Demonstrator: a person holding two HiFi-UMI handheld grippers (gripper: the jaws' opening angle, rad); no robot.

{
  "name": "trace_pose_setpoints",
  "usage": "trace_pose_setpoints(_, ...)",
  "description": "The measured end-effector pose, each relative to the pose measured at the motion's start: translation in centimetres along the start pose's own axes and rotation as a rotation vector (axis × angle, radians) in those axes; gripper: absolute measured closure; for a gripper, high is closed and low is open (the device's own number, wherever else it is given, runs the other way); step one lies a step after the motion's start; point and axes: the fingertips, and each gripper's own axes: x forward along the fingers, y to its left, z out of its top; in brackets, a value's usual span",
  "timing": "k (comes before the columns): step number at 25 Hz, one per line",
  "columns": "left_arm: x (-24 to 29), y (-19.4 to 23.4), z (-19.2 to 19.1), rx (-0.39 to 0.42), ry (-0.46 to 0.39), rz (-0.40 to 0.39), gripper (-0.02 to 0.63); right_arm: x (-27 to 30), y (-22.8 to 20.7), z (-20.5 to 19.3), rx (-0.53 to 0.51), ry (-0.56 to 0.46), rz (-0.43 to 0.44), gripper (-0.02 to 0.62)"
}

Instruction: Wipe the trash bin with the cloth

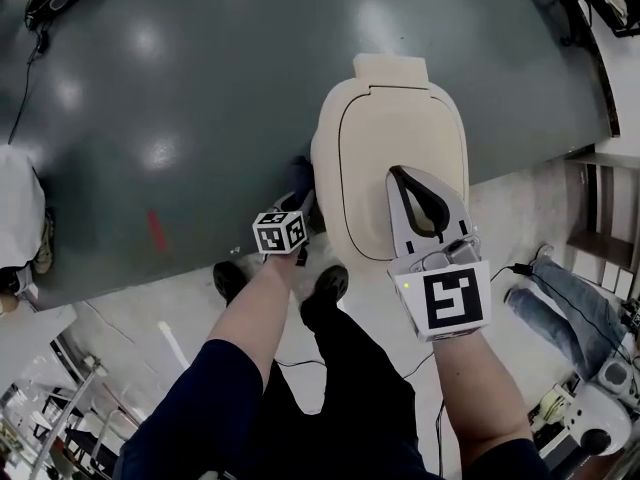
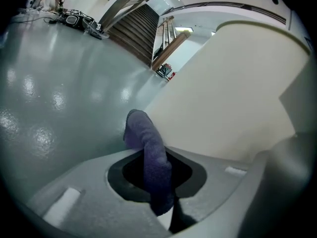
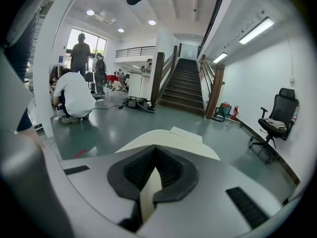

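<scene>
1. Purple cloth [image 2: 144, 138] sits pinched between the jaws of the left gripper [image 2: 153, 175]. It is a rolled strip poking out past their tips, near the cream trash bin [image 2: 237, 93]. I cannot tell whether it touches the wall.
2. Risk: so narrow a roll offers little wiping face, so the hard jaw tips may scrape the bin's side. Under pressure the cloth may also drag out of the pinch.
3. Risk: a sideways push could shift the bin. The right gripper [image 1: 425, 183], closed on nothing, hangs above the lid [image 1: 400, 118] and seems not to steady it.
4. The cloth's long axis runs along the jaws, its free end pointing ahead and curling left. The bin stands upright, just right of it.
</scene>
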Motion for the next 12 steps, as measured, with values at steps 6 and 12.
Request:
trace_pose_setpoints(6,-3.5,-3.7,3.1,-0.022,-0.068,-0.047,0.552,0.1,-0.1,-0.2,0.005,0.008,-0.013,0.591)
trace_pose_setpoints(12,-8.5,-8.8,5.1,-0.065,-0.122,-0.071,0.552,0.5,-0.6,-0.5,0.024,0.034,-0.015,0.591)
